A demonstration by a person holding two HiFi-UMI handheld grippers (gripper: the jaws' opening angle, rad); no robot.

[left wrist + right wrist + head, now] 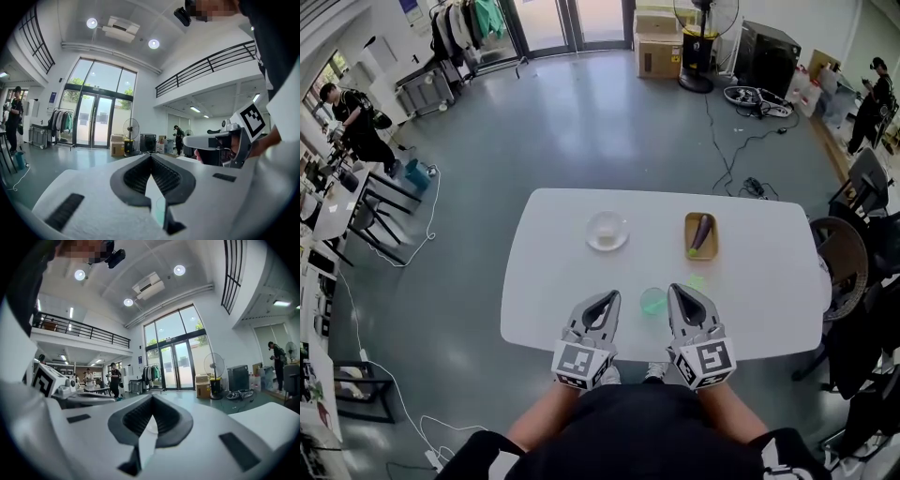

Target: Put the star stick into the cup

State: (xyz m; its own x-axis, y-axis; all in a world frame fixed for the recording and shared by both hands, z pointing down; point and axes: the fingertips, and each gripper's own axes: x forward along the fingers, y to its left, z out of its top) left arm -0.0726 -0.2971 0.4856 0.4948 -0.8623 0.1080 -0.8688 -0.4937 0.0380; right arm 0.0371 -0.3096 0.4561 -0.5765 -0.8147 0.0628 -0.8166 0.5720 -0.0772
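A translucent green cup (653, 301) stands on the white table (562, 281), between my two grippers. Just right of it and slightly farther back, the pale green star stick (696, 281) lies flat on the table. My left gripper (611, 296) is held above the near edge, left of the cup, with its jaws shut and nothing in them. On the cup's right, my right gripper (676, 289) is also shut and empty. In the left gripper view the closed fingertips (151, 156) meet, and the green cup (160, 212) shows low in the gap. The right gripper (152, 397) shows the same closed, empty jaws.
A yellow tray (701, 251) holding a purple eggplant (702, 231) sits at the table's back right. A clear bowl on a white saucer (607, 231) stands at the back middle. Dark chairs (848, 253) stand to the right. People stand far off in the room.
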